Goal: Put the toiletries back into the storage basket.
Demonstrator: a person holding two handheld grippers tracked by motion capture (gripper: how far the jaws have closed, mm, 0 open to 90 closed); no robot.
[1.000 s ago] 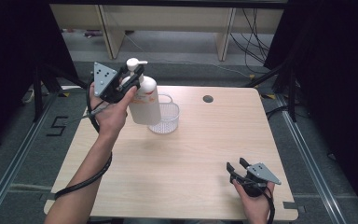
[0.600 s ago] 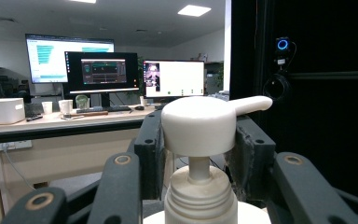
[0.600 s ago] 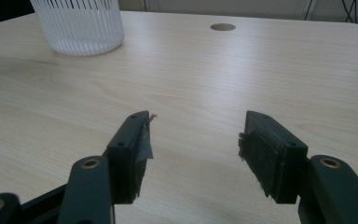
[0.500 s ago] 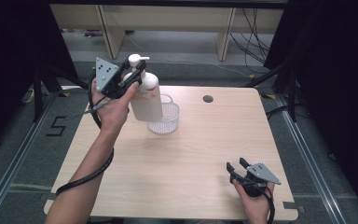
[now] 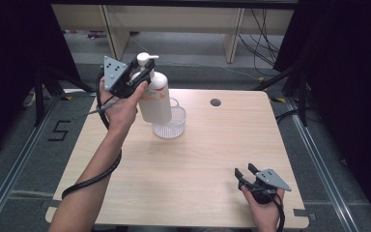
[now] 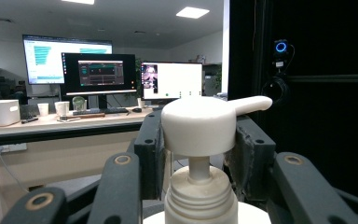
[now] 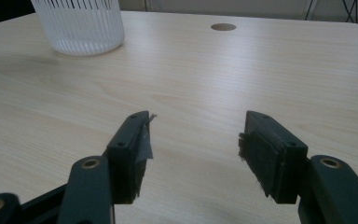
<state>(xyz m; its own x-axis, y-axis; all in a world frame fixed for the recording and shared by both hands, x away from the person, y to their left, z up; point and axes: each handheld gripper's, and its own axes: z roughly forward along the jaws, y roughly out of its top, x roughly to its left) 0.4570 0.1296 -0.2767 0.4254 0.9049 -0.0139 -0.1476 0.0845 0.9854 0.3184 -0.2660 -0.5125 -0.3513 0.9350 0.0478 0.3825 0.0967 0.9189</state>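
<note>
Left claw (image 5: 142, 79) pinching pump bottle (image 5: 155, 99) above basket (image 5: 170, 126); right claw (image 7: 193, 144) spread over table (image 7: 261, 70).

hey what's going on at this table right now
A person is working with tongs in each hand. The left tongs grip a white pump bottle by its neck, just under the pump head, and hold it lifted above a small clear ribbed basket on the wooden table. The right tongs rest near the table's front right corner, jaws open with nothing between them.
</note>
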